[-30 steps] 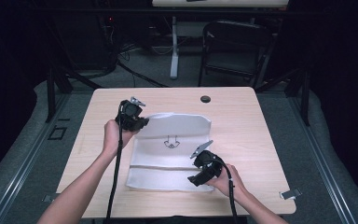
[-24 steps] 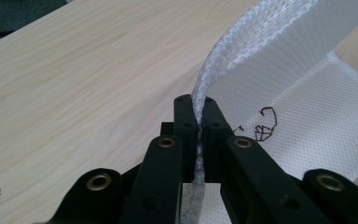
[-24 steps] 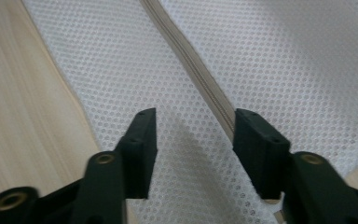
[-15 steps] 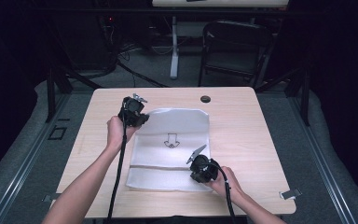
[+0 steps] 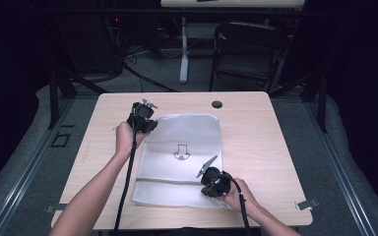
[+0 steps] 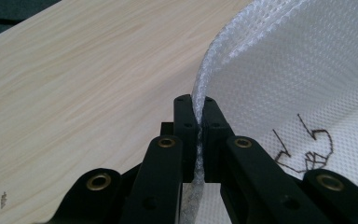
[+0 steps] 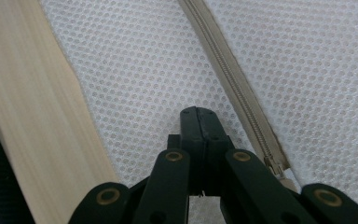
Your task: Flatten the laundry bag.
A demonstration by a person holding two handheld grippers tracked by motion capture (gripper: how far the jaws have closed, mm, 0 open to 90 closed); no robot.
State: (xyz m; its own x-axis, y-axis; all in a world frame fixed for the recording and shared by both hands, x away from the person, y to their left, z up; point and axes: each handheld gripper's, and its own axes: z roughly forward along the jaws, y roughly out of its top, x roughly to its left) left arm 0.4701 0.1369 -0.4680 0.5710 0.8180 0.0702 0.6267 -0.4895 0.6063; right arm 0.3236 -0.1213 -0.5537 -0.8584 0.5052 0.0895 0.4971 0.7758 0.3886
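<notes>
jaws of the left gripper [image 6: 199, 116] pinch the raised far-left edge of the white mesh bag [image 5: 182, 162]. the right gripper [image 7: 199, 119] has just been closing; its jaws meet beside the zipper [image 7: 235, 84], whether on mesh i cannot tell. the bag lies mid-table [image 5: 256, 132], long axis running away from the person.

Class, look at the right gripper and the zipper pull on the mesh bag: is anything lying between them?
Nothing visible. The zipper pull lies bare on the mesh bag, just beside the right gripper, whose jaws are shut.
</notes>
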